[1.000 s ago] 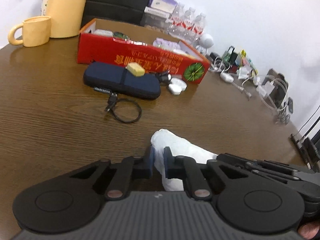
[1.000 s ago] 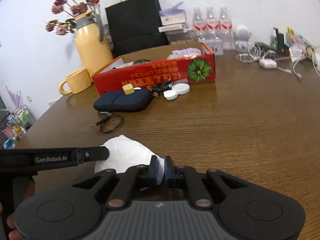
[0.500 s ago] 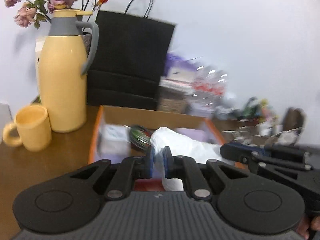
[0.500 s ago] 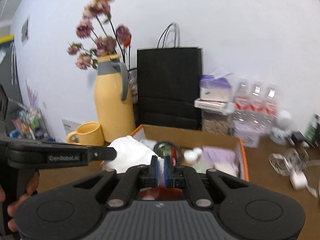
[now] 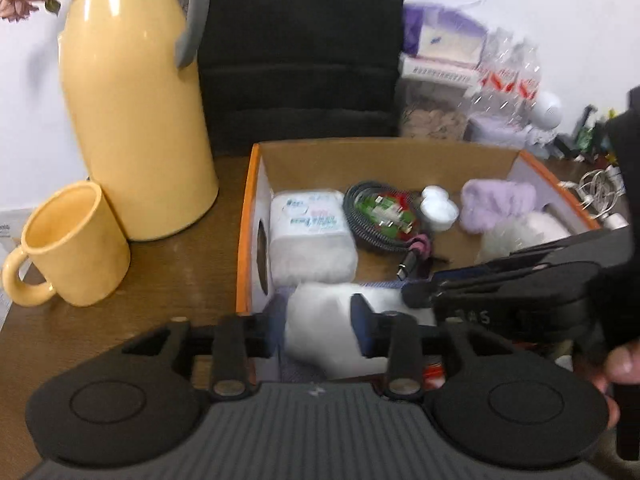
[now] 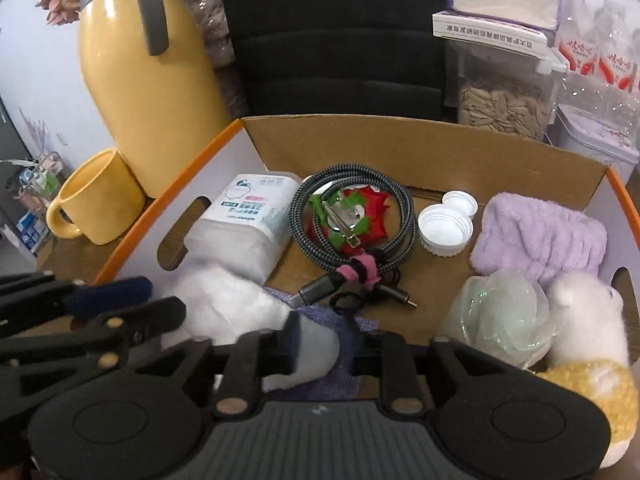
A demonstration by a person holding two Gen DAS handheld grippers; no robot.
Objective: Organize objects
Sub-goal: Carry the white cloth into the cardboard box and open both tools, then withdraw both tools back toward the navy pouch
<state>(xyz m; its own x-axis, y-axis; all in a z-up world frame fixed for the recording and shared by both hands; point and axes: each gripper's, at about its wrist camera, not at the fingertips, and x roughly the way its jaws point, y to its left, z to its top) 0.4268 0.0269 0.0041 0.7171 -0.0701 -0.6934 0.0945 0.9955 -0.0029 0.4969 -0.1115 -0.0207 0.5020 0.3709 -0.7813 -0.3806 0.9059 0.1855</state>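
In the left wrist view, much is blurred: the print on the tissue pack (image 5: 310, 236) in the box cannot be read, and the bottles at far right are smeared. The left gripper (image 5: 319, 326) hangs over the near edge of the cardboard box (image 5: 384, 156), its fingers spread wide on either side of the white cloth (image 5: 320, 328), which lies between them inside the box at its near left end; whether the pads touch it I cannot tell. The right gripper (image 5: 424, 288) reaches in from the right, partly cut off, with a thumb visible at the frame edge. A yellow mug (image 5: 72, 244) and yellow thermos (image 5: 136, 120) stand left of the box. In the right wrist view, the white cloth (image 6: 228, 304) partly hides behind the left gripper's fingers (image 6: 120, 292) at near left. The right gripper (image 6: 326, 350) has its fingers well apart, the left one against a corner of the cloth, the other only partly visible. Chinese print shows on the tissue pack (image 6: 252, 212) and on a white box (image 6: 492, 34) beyond, too small to read. A coiled cable (image 6: 352, 220) lies mid-box.
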